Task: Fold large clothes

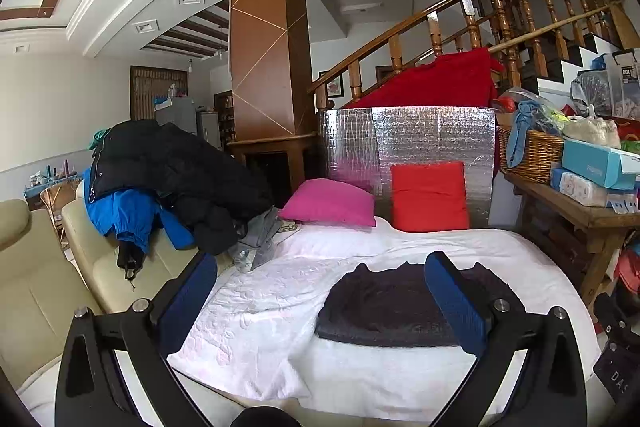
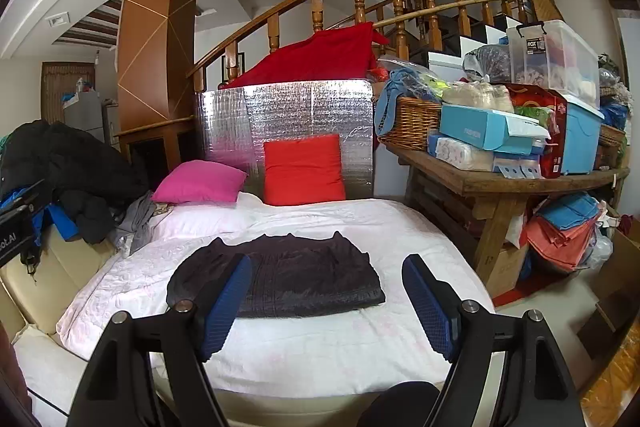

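Note:
A dark purple-black garment (image 1: 394, 307) (image 2: 296, 275) lies folded into a flat rectangle on the white quilted bed cover (image 1: 272, 307) (image 2: 304, 351). My left gripper (image 1: 320, 291) hangs open above the cover, back from the garment and to its left, its blue pads wide apart with nothing between them. My right gripper (image 2: 326, 291) is open too, held short of the garment's near edge, touching nothing. A pile of unfolded clothes, black and blue jackets (image 1: 168, 179) (image 2: 68, 179), is heaped on the cream sofa at the left.
A pink cushion (image 1: 330, 203) (image 2: 200, 183) and a red cushion (image 1: 430, 197) (image 2: 304, 171) lean on a silver foil panel (image 1: 408, 139) at the bed's head. A loaded wooden bench (image 2: 508, 183) with a wicker basket (image 2: 412, 123) and boxes stands right. A stair railing rises behind.

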